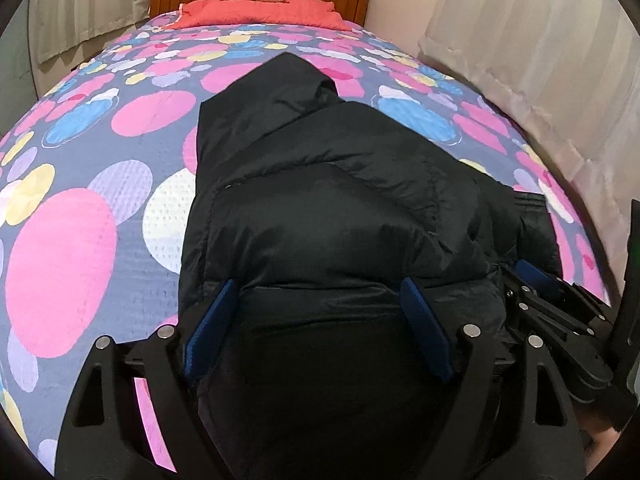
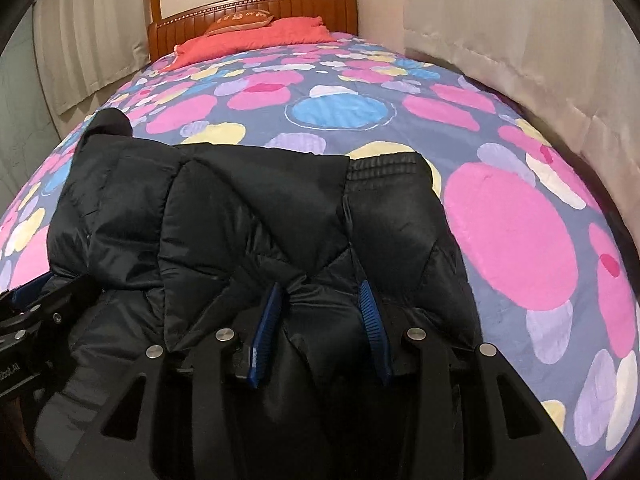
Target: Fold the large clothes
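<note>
A black quilted puffer jacket lies partly folded on a bed covered by a blue-grey sheet printed with pink, blue, yellow and white circles; its near hem bunches up toward both cameras. The left gripper has its 2 blue-padded fingers spread wide, with a thick puffy fold of the jacket filling the gap between them; whether they press it firmly cannot be told. The right gripper pinches a narrower gathered fold of the jacket between its blue pads, the fabric creasing around both fingers. In the left wrist view the right gripper shows at the jacket's right edge, close beside the left one. In the right wrist view a ribbed elastic cuff lies at the far edge of the jacket, on a sleeve folded across the body. At the head of the bed a red pillow rests against a wooden headboard, with an orange cushion on top. Pale curtains hang along both sides of the bed.
</note>
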A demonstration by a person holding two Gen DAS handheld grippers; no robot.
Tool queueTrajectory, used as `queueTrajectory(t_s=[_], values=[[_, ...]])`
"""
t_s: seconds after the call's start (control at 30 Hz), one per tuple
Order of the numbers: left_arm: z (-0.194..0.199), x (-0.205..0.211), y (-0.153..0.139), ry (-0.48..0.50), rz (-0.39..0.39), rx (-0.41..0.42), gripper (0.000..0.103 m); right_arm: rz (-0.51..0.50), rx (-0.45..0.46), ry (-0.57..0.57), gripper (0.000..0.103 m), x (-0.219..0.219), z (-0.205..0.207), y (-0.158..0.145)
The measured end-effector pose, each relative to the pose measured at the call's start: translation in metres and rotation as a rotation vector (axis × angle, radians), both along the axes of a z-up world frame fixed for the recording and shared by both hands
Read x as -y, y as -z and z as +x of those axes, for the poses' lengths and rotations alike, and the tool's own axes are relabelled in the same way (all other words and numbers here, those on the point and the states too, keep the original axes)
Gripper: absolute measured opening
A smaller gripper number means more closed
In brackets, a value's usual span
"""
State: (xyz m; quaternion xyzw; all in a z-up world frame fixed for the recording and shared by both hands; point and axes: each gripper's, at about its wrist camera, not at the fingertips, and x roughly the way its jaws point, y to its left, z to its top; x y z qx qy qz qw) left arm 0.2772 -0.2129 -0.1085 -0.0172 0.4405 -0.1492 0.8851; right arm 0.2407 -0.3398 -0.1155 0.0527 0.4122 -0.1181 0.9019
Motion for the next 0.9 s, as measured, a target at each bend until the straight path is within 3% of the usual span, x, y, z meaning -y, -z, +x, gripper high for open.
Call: queueTrajectory(t_s=[0.9], values=[[0.002, 0.007, 0.021, -0.002, 0.045, 0.058, 0.083, -0.049, 0.061, 0.035, 0.041, -0.005, -0.002, 0.018]])
